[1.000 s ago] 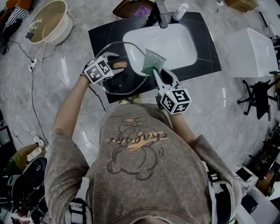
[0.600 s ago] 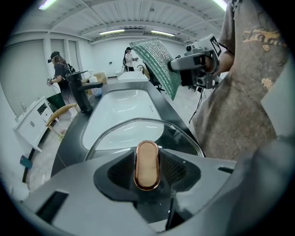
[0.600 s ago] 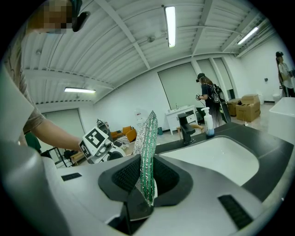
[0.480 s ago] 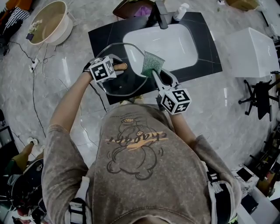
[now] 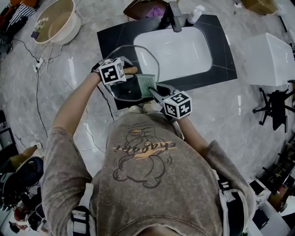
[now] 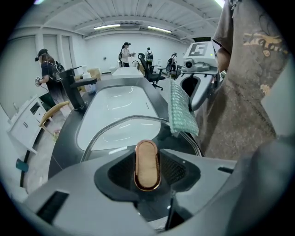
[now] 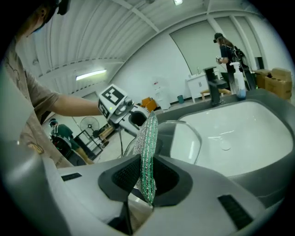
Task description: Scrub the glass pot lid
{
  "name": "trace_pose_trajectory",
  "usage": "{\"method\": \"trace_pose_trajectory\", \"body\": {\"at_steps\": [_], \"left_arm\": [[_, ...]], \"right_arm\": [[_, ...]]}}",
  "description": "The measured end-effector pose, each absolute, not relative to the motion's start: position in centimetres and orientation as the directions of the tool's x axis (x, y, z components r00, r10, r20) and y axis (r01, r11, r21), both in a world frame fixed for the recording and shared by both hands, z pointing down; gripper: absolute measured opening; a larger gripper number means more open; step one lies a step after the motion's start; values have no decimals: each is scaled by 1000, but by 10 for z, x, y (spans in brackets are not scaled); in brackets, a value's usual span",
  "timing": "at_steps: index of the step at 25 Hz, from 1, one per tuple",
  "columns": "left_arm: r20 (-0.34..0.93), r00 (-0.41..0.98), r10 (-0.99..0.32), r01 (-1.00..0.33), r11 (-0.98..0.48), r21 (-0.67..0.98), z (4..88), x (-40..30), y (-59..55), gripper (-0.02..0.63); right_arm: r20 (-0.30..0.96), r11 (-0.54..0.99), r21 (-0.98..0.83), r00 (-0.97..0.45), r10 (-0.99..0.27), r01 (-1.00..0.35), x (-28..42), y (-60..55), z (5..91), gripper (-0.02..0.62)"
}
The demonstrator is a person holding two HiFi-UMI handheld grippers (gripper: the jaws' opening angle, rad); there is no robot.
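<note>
The glass pot lid point(image 5: 138, 62) is held tilted over the black counter point(image 5: 221, 55), left of the white sink point(image 5: 179, 48). My left gripper point(image 5: 126, 70) is shut on the lid's copper handle point(image 6: 147, 165), which stands upright between the pads. The lid's metal rim point(image 6: 124, 120) curves beyond the jaws. My right gripper point(image 5: 153, 90) is shut on a green scrub sponge point(image 5: 146, 85), gripped edge-on point(image 7: 146, 152). The sponge lies against the near right part of the lid, close beside the handle. The lid's glass point(image 7: 184, 138) shows just behind the sponge in the right gripper view.
A black faucet point(image 5: 174, 18) and a soap bottle point(image 5: 196, 13) stand at the sink's far edge. A beige basin point(image 5: 55, 20) and cables lie on the floor at the left. A white cabinet point(image 5: 269, 57) and an office chair point(image 5: 276, 108) stand at the right. People stand in the background.
The right gripper has swung the sponge left and toward me, from over the sink's edge onto the lid beside the handle. The left gripper keeps hold of the handle.
</note>
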State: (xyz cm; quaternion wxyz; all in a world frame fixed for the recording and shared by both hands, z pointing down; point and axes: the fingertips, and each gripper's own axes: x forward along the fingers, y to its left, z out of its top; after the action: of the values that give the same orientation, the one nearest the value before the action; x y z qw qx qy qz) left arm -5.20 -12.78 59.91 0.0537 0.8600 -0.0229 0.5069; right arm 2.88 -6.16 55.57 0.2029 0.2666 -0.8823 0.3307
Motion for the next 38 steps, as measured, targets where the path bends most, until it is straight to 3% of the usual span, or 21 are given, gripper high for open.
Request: {"method": "trace_pose_trajectory", "body": {"at_steps": [8, 18, 23, 38], "left_arm": [[881, 472, 38, -84, -993, 88, 600, -52, -128, 169], [881, 473, 22, -88, -993, 73, 599, -52, -127, 170], [878, 478, 23, -85, -994, 73, 600, -51, -126, 170], [887, 461, 28, -62, -996, 64, 601, -54, -126, 172]], "right_arm": [[578, 680, -540, -806, -128, -495, -20, -32, 579, 86], [577, 612, -642, -817, -10, -461, -88, -33, 602, 86], [561, 489, -707, -826, -51, -511, -98, -49, 611, 86], [568, 451, -722, -822, -49, -525, -91, -62, 609, 83]]}}
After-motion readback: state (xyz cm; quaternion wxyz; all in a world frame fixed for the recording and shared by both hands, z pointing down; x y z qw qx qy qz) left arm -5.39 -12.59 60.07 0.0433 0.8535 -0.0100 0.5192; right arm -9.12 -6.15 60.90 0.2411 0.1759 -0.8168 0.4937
